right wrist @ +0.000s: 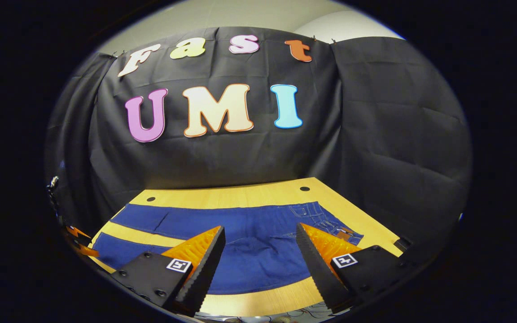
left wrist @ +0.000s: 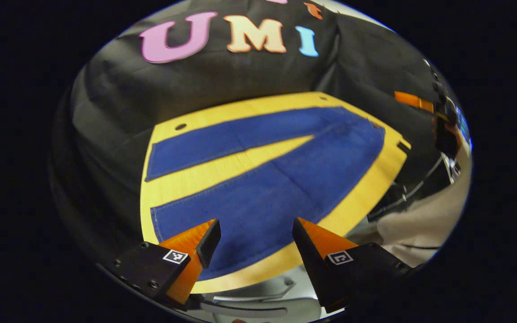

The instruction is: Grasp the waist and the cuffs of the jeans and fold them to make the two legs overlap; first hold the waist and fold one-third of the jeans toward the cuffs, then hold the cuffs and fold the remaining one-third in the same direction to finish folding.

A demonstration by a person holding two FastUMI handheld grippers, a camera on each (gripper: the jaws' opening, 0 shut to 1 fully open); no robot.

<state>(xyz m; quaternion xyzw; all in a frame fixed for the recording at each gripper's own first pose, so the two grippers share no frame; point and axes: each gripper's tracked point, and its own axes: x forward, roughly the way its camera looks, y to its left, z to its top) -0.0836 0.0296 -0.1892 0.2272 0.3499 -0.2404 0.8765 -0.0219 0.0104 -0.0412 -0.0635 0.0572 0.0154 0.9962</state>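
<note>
Left gripper (left wrist: 256, 237) hangs above the near edge of the worktop (left wrist: 182, 179), jaws spread wide, nothing between them, over the nearer leg of the jeans (left wrist: 276, 188). Right gripper (right wrist: 260, 244) likewise spread wide and empty, raised over the near side of the jeans (right wrist: 249, 251) toward the waist. Jeans lie flat and unfolded on the wooden worktop (right wrist: 240, 195), legs splayed in a V with bare wood between them, cuffs toward the left end, waist toward the right end. A sleeve (left wrist: 429, 220) shows at right in the left gripper view.
</note>
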